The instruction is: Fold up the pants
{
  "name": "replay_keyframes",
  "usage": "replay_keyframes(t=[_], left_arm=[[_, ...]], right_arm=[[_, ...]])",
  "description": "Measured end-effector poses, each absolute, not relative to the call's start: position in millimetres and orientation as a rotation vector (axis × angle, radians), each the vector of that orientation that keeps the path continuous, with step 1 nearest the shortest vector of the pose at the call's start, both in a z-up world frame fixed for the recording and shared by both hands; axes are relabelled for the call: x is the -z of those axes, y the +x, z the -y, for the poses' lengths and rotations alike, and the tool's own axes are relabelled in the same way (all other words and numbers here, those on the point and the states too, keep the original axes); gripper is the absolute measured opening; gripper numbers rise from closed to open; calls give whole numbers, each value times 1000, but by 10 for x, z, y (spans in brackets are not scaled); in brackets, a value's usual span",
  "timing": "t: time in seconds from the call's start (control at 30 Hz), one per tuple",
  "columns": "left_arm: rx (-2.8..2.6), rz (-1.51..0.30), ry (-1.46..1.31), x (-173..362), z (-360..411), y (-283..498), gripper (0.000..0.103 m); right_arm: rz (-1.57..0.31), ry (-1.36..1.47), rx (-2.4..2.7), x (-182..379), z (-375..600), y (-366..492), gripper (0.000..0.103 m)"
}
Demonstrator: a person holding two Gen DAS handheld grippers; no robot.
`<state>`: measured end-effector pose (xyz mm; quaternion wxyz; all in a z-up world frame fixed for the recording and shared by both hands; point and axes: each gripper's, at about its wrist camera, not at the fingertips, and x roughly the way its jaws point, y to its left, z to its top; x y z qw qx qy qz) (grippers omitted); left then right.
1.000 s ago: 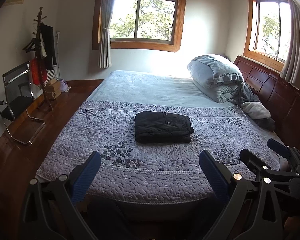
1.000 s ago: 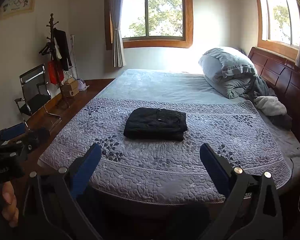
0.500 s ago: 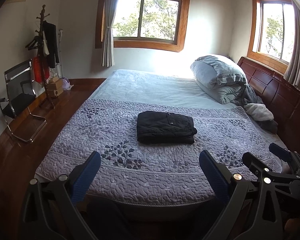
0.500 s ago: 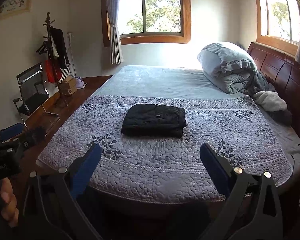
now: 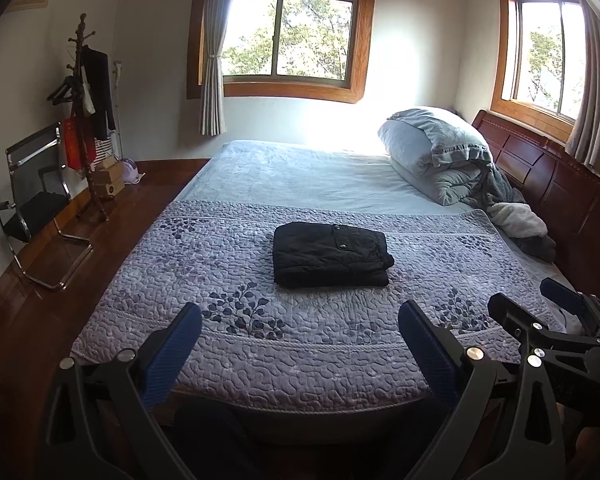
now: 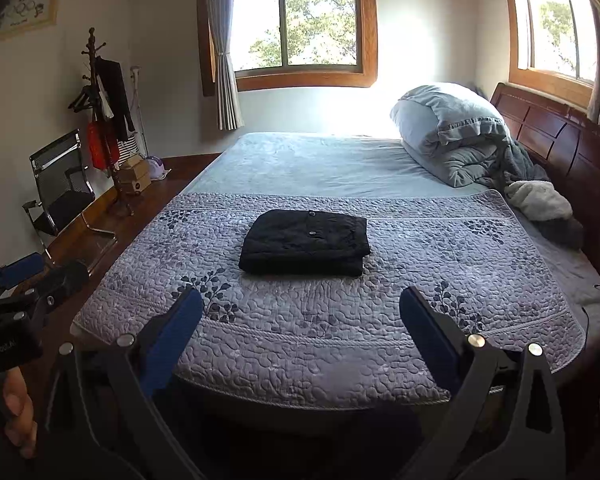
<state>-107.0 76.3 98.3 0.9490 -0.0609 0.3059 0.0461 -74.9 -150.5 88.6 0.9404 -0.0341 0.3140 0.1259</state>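
Black pants lie folded into a compact rectangle on the purple quilt, near the middle of the bed; they also show in the right wrist view. My left gripper is open and empty, held back past the near bed edge. My right gripper is open and empty too, also back from the bed. The right gripper shows at the right edge of the left wrist view. The left gripper shows at the left edge of the right wrist view.
A folded grey duvet and pillows lie by the wooden headboard on the right. A black chair and a coat stand stand on the wooden floor at the left.
Both grippers have drifted slightly; the view shifts a little. The folded pants have not moved and both grippers stay open.
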Motion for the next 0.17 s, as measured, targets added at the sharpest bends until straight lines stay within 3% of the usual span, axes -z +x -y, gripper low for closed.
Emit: replay_keyframes(t=[0.17], left_arm=[[-82, -630, -139, -975, -792, -1043, 99]], right_arm=[[-641, -73, -256, -888, 1485, -747, 99]])
